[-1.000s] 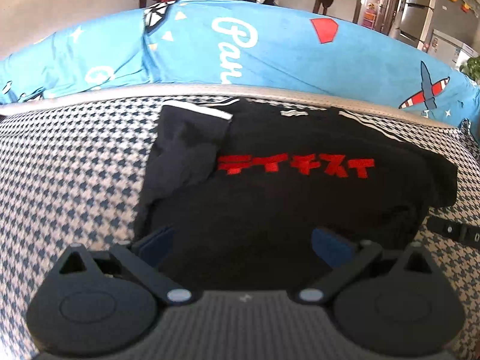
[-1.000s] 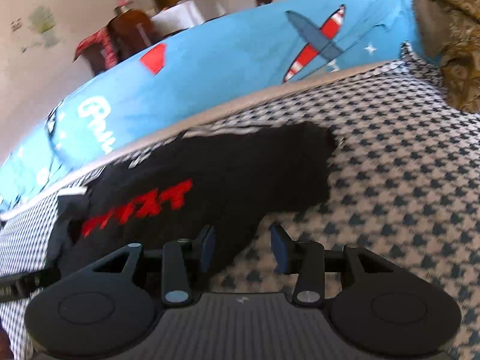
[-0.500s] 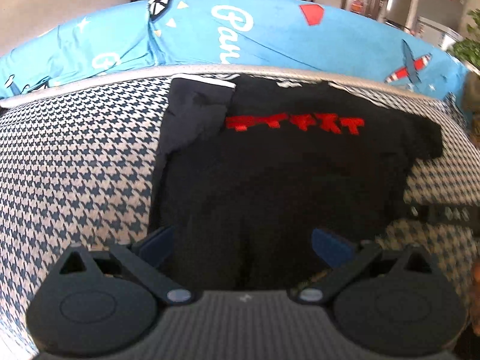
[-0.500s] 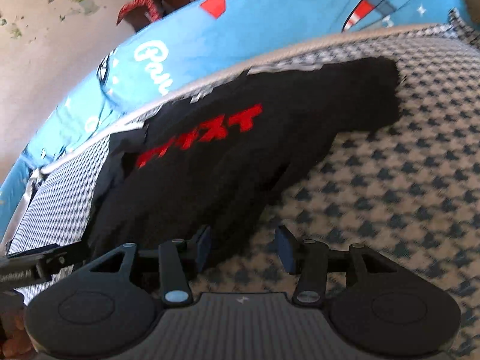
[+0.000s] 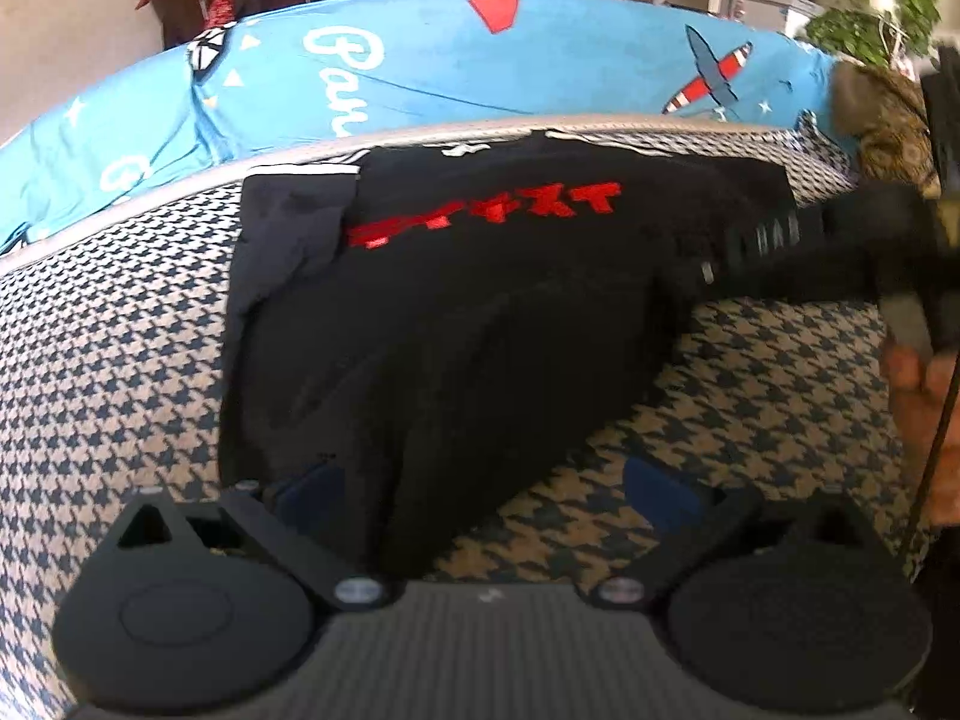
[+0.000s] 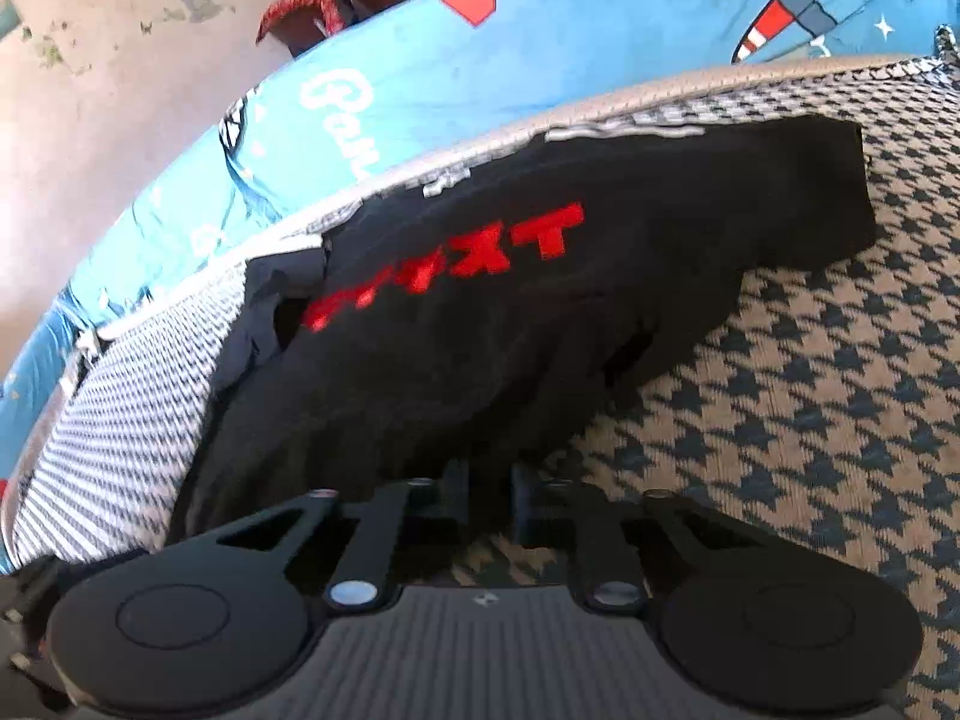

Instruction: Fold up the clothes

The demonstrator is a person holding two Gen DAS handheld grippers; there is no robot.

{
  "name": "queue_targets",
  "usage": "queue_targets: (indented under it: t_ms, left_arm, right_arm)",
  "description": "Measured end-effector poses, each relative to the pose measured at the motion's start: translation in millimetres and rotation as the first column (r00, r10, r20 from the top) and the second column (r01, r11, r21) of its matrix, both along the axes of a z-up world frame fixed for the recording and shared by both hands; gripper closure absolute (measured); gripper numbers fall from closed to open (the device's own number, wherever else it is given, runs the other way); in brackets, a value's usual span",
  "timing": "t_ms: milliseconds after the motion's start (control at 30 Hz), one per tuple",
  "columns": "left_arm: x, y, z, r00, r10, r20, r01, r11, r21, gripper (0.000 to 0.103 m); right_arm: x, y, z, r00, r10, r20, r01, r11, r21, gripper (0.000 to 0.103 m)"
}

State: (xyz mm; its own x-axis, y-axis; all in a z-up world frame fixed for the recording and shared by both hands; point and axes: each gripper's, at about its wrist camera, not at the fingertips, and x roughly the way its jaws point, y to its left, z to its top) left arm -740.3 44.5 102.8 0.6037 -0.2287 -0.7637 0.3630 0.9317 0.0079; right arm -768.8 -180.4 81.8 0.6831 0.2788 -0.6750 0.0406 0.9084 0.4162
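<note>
We see a black T-shirt with red block lettering (image 5: 456, 312) lying on a houndstooth-patterned cushion surface in dark blue and beige (image 5: 120, 360), with its collar end toward a bright blue printed fabric with aeroplane motifs (image 5: 540, 66) that runs along the far edge. 1 sleeve is folded over the body on the left side of the shirt.

The left gripper (image 5: 480, 486) stands with its 2 blue-padded fingers (image 5: 306, 489) spread wide — the lower hem of the shirt lies between them, nearer the left finger, and neither pad presses the cloth.

The right gripper (image 6: 487, 495) has its 2 fingers drawn close together at the near edge of the shirt. The black cloth runs down to the narrow gap; whether it is pinched there, we cannot tell.

In the left wrist view, the right gripper (image 5: 798, 252) reaches across the shirt's right side — blurred — and the person's hand (image 5: 924, 414) shows at the right edge.
</note>
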Motion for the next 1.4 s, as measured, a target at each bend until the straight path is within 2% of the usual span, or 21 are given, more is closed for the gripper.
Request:
queue_targets:
  t_ms: [133, 267, 333, 700, 900, 1233, 1400]
  left_arm:
    - [3.6, -6.4, -5.8, 1.0, -0.009, 0.006, 0.009, 1.0, 0.018, 0.0]
    - [18.2, -3.9, -12.2, 0.998, 0.055, 0.009, -0.055, 0.998, 0.043, 0.0]
    - [29.2, -0.4, -12.3, 0.996, 0.088, 0.006, -0.088, 0.996, 0.032, 0.0]
    - [82.0, 4.1, -2.0, 0.986, 0.169, 0.001, -0.169, 0.985, 0.039, 0.0]
    - [113.0, 5.2, 3.2, 0.984, 0.177, 0.035, -0.18, 0.979, 0.096, 0.0]
    - [160.6, 23.0, -8.8, 0.965, 0.252, -0.068, -0.247, 0.967, 0.066, 0.0]
    - [182.1, 36.7, -17.7, 0.947, 0.287, -0.146, -0.287, 0.958, 0.021, 0.0]
  right_arm:
    - [7.6, -0.4, 13.4, 0.998, 0.01, 0.055, -0.012, 0.999, 0.033, 0.091]
    - [21.0, 4.8, 22.7, 0.995, 0.034, 0.091, -0.037, 0.999, 0.035, 0.091]
    - [27.9, 6.3, 25.5, 0.994, 0.039, 0.105, -0.043, 0.998, 0.038, 0.091]
    - [60.0, 7.5, 29.8, 0.988, 0.063, 0.14, -0.074, 0.994, 0.075, 0.091]
    - [78.3, 8.8, 29.9, 0.984, 0.073, 0.16, -0.087, 0.993, 0.083, 0.091]
    - [102.4, 12.1, 21.2, 0.986, 0.088, 0.141, -0.099, 0.992, 0.076, 0.09]
    - [97.9, 13.6, 26.1, 0.98, 0.124, 0.158, -0.135, 0.989, 0.058, 0.089]
